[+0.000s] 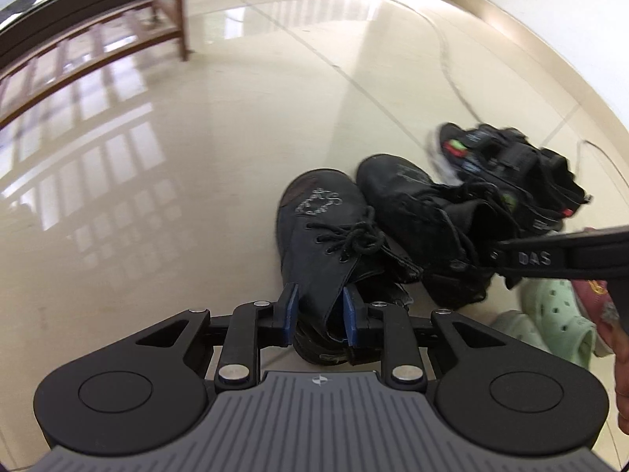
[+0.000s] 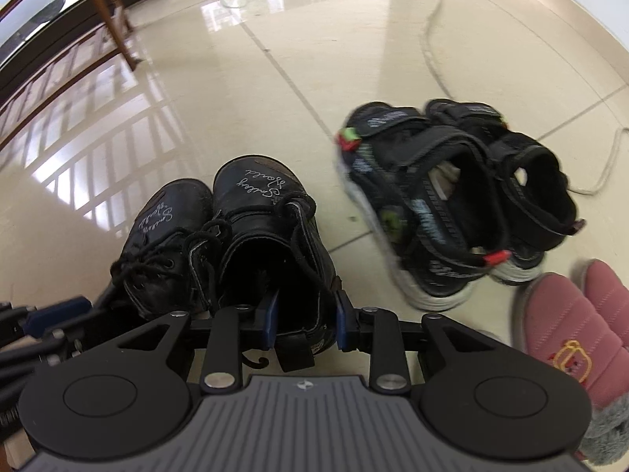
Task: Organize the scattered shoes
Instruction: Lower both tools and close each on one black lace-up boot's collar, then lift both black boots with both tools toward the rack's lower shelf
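Boots stand paired on the floor (image 1: 196,196). Your left gripper (image 1: 320,316) clamps the left boot (image 1: 326,228)'s collar; your right gripper (image 2: 306,324) clamps the right boot (image 2: 271,236)'s collar.

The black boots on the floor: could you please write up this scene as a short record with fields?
Surface: glossy tiled floor
Boots: laced boot and second boot, side by side, toes pointing away
Left hand-held gripper: closed on the laced boot's collar
Right hand-held gripper: straddling the second boot's collar; contact unclear
Nearby: black sandals, pink slippers, green clog
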Tool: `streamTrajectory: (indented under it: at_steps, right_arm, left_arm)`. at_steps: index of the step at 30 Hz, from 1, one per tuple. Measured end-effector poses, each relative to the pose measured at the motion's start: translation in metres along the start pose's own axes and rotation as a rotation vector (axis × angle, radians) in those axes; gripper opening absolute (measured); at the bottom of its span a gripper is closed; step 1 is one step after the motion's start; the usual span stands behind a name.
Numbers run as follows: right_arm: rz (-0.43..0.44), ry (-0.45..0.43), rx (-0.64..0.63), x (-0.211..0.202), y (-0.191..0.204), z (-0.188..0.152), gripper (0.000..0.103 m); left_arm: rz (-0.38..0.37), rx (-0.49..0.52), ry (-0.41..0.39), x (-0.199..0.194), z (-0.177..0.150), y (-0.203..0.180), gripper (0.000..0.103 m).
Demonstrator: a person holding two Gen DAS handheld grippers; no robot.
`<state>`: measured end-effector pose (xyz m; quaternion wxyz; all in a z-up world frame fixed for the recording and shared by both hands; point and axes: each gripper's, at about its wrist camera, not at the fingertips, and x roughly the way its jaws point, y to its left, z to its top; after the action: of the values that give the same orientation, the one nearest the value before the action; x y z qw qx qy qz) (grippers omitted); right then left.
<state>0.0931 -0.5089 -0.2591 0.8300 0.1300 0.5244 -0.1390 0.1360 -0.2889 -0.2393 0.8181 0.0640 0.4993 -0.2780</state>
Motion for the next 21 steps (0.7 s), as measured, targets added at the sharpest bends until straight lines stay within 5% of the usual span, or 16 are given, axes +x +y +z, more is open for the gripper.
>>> streamTrajectory:
  at_steps: [11,21]
  right_arm:
    - [0.093,0.017,-0.072,0.002,0.07,-0.006,0.034]
    - [0.141,0.024,-0.135,0.001,0.121,-0.008,0.035]
  left_arm:
    - [0.123,-0.158,0.007,-0.023,-0.015,0.081,0.025]
    - [0.191,-0.204,-0.004,-0.036,-0.026,0.113,0.023]
